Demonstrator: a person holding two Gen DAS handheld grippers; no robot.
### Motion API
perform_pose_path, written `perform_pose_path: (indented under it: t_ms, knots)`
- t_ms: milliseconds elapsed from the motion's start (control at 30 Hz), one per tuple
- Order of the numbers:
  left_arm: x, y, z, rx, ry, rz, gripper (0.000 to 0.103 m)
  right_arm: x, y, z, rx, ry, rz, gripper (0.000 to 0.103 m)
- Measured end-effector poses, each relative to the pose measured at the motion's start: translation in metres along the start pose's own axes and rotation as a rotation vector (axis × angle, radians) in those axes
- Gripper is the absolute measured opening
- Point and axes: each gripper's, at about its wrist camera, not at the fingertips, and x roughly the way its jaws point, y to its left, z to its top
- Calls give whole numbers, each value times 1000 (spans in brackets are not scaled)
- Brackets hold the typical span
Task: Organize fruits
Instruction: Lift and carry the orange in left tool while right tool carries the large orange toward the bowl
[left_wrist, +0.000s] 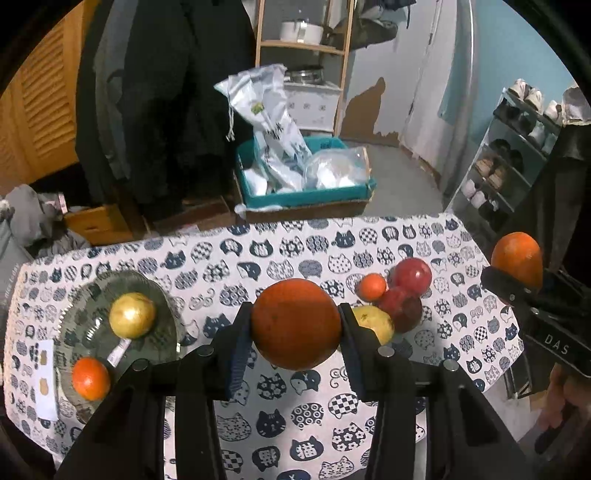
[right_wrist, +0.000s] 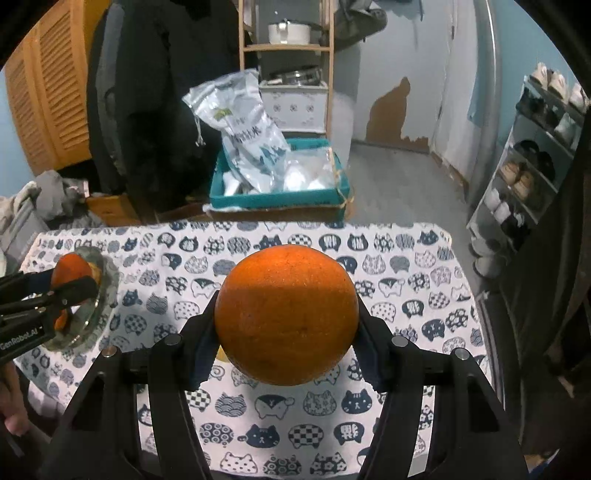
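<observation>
My left gripper (left_wrist: 295, 325) is shut on an orange (left_wrist: 295, 328), held above the cat-print tablecloth (left_wrist: 295, 417). To its left a glass plate (left_wrist: 81, 325) holds a yellow fruit (left_wrist: 132, 314) and a small orange (left_wrist: 91, 378). On the cloth to the right lie a small tangerine (left_wrist: 372, 286), two red apples (left_wrist: 412, 276) and a yellow fruit (left_wrist: 375, 323). My right gripper (right_wrist: 286, 317) is shut on a second large orange (right_wrist: 286, 314), also raised over the cloth. That orange (left_wrist: 517, 258) shows at the right edge of the left wrist view.
Beyond the table's far edge sits a teal box (left_wrist: 306, 195) with plastic bags on a cardboard carton. Dark coats hang at the back left, and a shoe rack (left_wrist: 498, 166) stands at the right. A wooden shelf (right_wrist: 288, 48) stands against the far wall.
</observation>
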Motion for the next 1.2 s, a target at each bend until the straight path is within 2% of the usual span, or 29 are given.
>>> perform_pose_path:
  t_ms: [533,800,1200]
  knots:
    - [-46,25,10,-39,-105,4,45,-46,40,26,-70,-130,59,63]
    - [-67,46,13,-65,-151,21,45,-51,59,38,-82,-146,98,63]
    - [-80,84,8,-127,-177,70,45,-46,106,53,-129,-148,168,63]
